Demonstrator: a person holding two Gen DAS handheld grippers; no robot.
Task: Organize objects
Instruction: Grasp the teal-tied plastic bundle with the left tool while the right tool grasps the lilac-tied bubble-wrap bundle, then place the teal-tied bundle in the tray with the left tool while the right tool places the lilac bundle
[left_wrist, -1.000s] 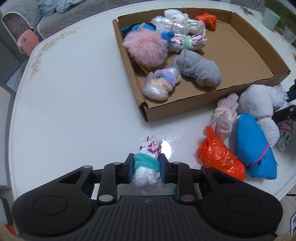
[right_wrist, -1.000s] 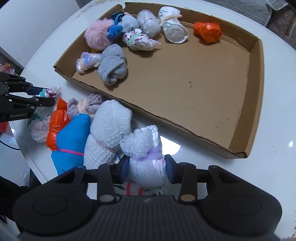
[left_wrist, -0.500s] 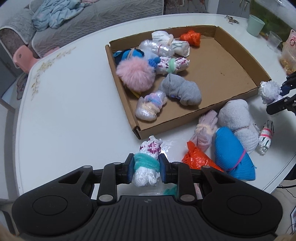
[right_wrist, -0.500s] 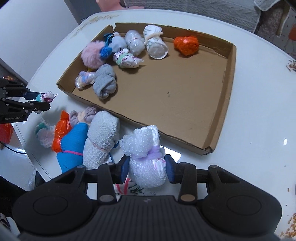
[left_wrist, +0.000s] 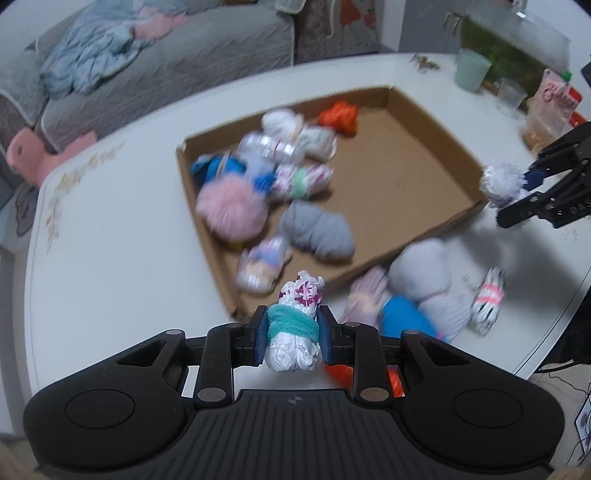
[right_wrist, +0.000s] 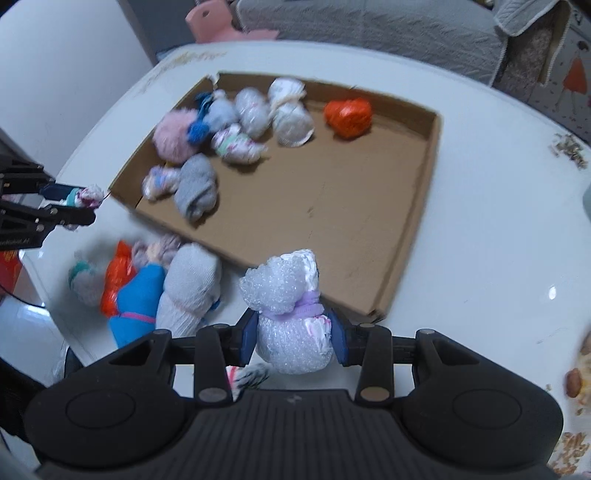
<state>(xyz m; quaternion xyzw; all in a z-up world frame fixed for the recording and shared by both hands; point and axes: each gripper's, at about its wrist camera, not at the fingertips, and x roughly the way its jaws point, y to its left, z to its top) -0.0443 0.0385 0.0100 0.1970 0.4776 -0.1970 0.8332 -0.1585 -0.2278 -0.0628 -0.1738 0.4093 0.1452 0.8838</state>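
My left gripper (left_wrist: 292, 334) is shut on a white bundle with a teal band (left_wrist: 293, 332), held in the air above the near corner of the cardboard tray (left_wrist: 406, 177). My right gripper (right_wrist: 293, 332) is shut on a bubble-wrap bundle with a purple band (right_wrist: 288, 306), held above the tray's near edge (right_wrist: 332, 206). The tray holds several bundles, among them a pink pompom (left_wrist: 231, 208), a grey sock roll (left_wrist: 317, 234) and an orange bundle (left_wrist: 338, 116). Each gripper shows in the other's view: the right (left_wrist: 517, 188) and the left (right_wrist: 79, 201).
Loose bundles lie on the white table outside the tray: blue (right_wrist: 138, 295), grey-white (right_wrist: 192, 288), orange (right_wrist: 118, 273), teal-banded (right_wrist: 83, 278) and a striped one (left_wrist: 487, 299). Cups (left_wrist: 471, 74) and a snack bag (left_wrist: 554, 107) stand at the table's far right. A sofa is behind.
Both grippers have lifted higher with their bundles, so the table and tray look smaller and farther. The bundles stay clamped.
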